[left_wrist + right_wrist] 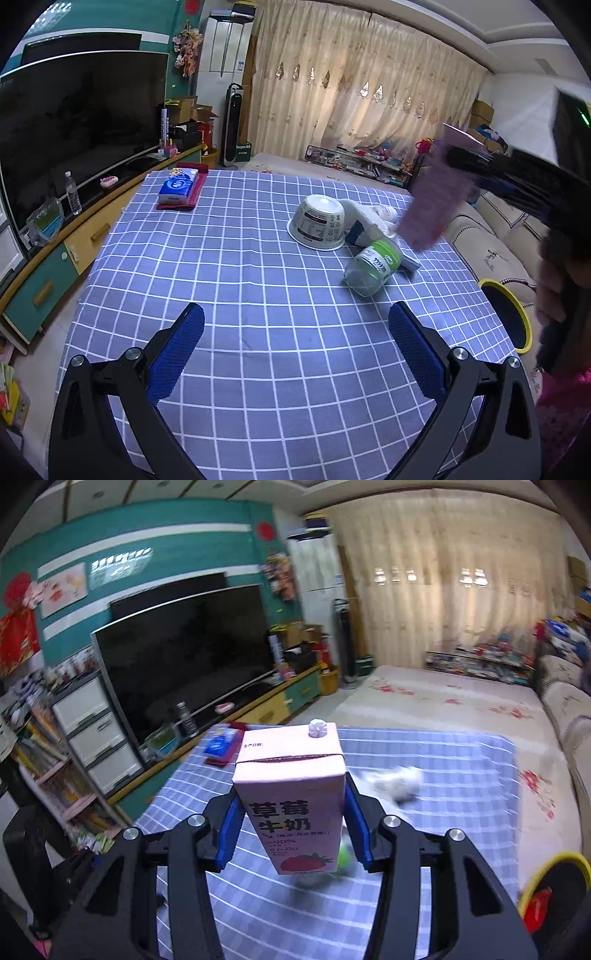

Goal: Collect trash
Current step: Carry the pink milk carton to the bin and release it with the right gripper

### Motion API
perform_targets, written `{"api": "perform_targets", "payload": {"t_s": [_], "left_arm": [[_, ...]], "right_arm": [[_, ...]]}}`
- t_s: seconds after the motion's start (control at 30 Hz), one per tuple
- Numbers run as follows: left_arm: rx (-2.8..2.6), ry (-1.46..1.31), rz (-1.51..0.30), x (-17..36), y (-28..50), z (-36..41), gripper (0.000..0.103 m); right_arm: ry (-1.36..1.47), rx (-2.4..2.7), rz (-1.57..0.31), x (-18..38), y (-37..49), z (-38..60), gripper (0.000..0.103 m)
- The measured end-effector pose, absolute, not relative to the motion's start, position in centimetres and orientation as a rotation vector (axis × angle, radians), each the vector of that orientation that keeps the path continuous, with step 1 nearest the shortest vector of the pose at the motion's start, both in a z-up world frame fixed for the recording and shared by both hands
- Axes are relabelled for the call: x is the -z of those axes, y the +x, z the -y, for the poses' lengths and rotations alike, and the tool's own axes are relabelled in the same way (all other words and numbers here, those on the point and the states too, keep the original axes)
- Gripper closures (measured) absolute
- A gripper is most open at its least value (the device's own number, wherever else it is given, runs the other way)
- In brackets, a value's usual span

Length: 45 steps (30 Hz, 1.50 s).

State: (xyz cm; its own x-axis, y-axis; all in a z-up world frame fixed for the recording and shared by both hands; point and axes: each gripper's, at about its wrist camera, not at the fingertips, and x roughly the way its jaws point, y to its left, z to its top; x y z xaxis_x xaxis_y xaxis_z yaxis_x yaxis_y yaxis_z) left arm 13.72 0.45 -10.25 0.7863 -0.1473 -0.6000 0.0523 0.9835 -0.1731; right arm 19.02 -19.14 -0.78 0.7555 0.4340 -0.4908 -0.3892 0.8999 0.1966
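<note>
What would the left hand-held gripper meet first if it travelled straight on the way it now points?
Probably the checked tablecloth: the open left hand-held gripper points downward at bare cloth, nearer than the upturned bowl and green-labelled bottle. Depth is uncertain.

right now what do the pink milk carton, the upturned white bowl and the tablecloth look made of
Pink milk carton: coated paperboard, matte, with folded top seams and a white plastic cap.
Upturned white bowl: probably thin plastic or coated paper, smooth and slightly glossy, with a printed label.
Tablecloth: woven fabric, matte, judging by its soft creases.
</note>
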Motion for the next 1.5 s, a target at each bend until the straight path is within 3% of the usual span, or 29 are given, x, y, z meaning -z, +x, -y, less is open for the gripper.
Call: {"api": "perform_targets", "payload": {"t_s": [0.27, 0.6, 0.87, 0.93, 1.5], "left_arm": [[0.142, -0.142, -0.675, 10.7, 14.1, 1.4, 0.005], [0.180, -0.104, -0.695, 10.6, 14.7, 5.0, 0.005], [0.198, -0.058, -0.720, 10.8, 15.5, 7.4, 0.005], [0.204, -0.053, -0.729, 11.0, 15.7, 7.9, 0.005], [0.235, 0.026, -0.734, 11.6, 19.2, 9.1, 0.005]], "right_arm": [[0.189, -0.065, -0.574, 3.8, 14.5, 34.4, 0.055], [0.328, 0.320, -0.699, 12.3, 12.9, 49.8, 0.055], [0.349, 0.369, -0.837, 18.5, 15.0, 51.7, 0.054], [0.361, 0.364, -0.842, 18.8, 15.5, 51.7, 0.049], [0.320, 0.293, -0.727, 13.8, 13.1, 48.1, 0.044]]}}
